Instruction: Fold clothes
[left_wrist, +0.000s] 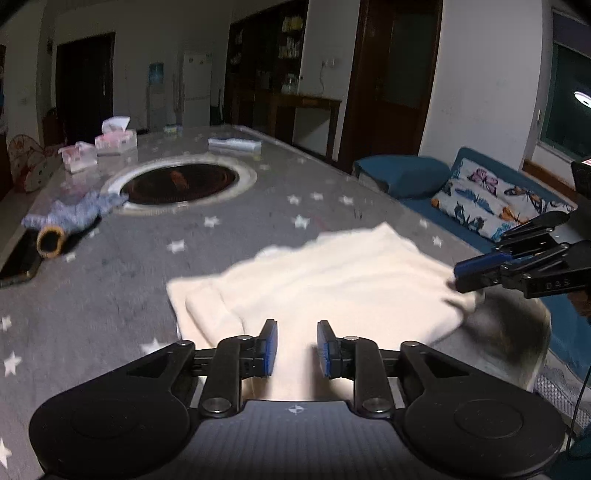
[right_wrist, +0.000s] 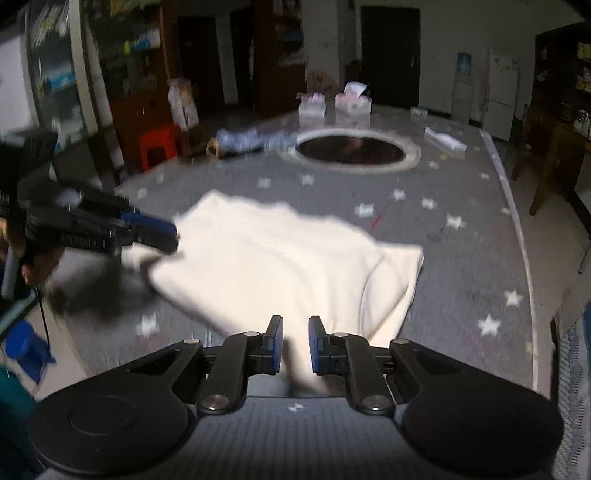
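The cream garment (left_wrist: 314, 280) is pinched between my right gripper's (right_wrist: 296, 345) jaws, but my left gripper's (left_wrist: 296, 347) jaws stand released around the hem, so I fear that side slides crooked.

1 cream garment (left_wrist: 325, 280), 1 blue garment (left_wrist: 74, 212), 2 tissue boxes (left_wrist: 115, 142), 2 grippers (left_wrist: 295, 349).

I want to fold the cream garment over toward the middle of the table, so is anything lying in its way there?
Nothing visible is. The cream garment lies on bare star-print tablecloth. The blue-grey garment, the phone and the round dark inset all lie farther off, apart from it.
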